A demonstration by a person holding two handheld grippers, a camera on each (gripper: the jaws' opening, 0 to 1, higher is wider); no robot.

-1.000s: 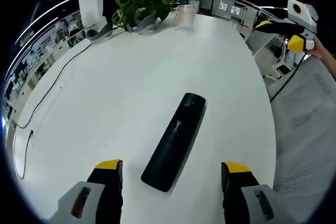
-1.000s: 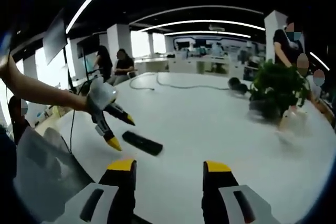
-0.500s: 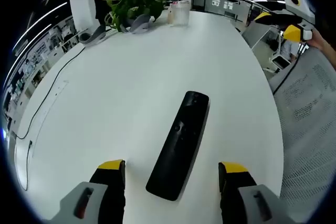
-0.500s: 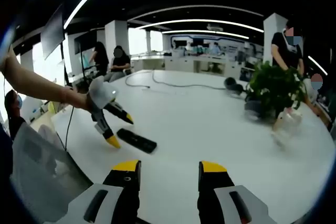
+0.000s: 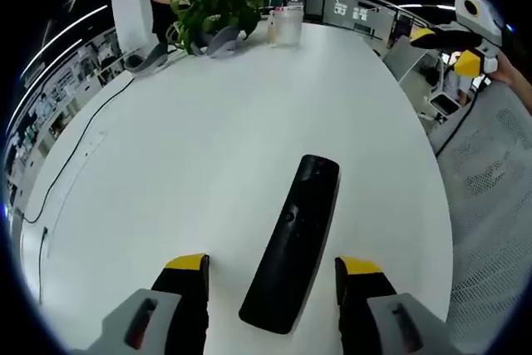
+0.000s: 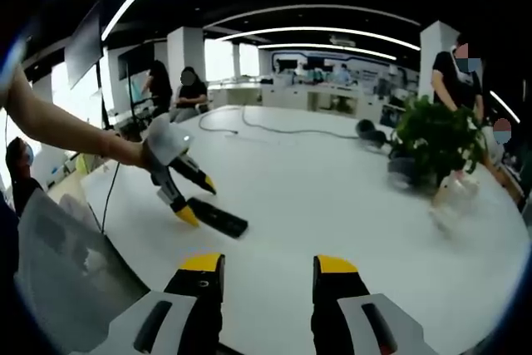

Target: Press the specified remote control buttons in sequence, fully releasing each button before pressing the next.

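**Remote flat on white table, left gripper straddling its near end**

Open-plan office, dark ceiling with long light strips. Big white oval table [image 5: 208, 139] takes most of the left gripper view. Potted plant [image 5: 218, 6] and a clear container [image 5: 287, 24] at top of that frame, thin black cable [image 5: 71, 160] running down the left side.

Black remote [image 5: 298, 239] lies flat, lower centre of the left gripper view. Long axis runs from bottom centre up and slightly right; rounded far end points toward upper right, near end sits between the yellow tips. Left gripper [image 5: 270, 265] has jaws apart, one each side of the remote's near end, nothing gripped; contact with the remote can't be told.

Right gripper view: right gripper [image 6: 268, 264] at bottom centre, jaws apart, holding nothing, well apart from the remote [image 6: 218, 217], which lies at left of centre, long axis slanting down to the right. People stand and sit in the background, upper left and upper right.
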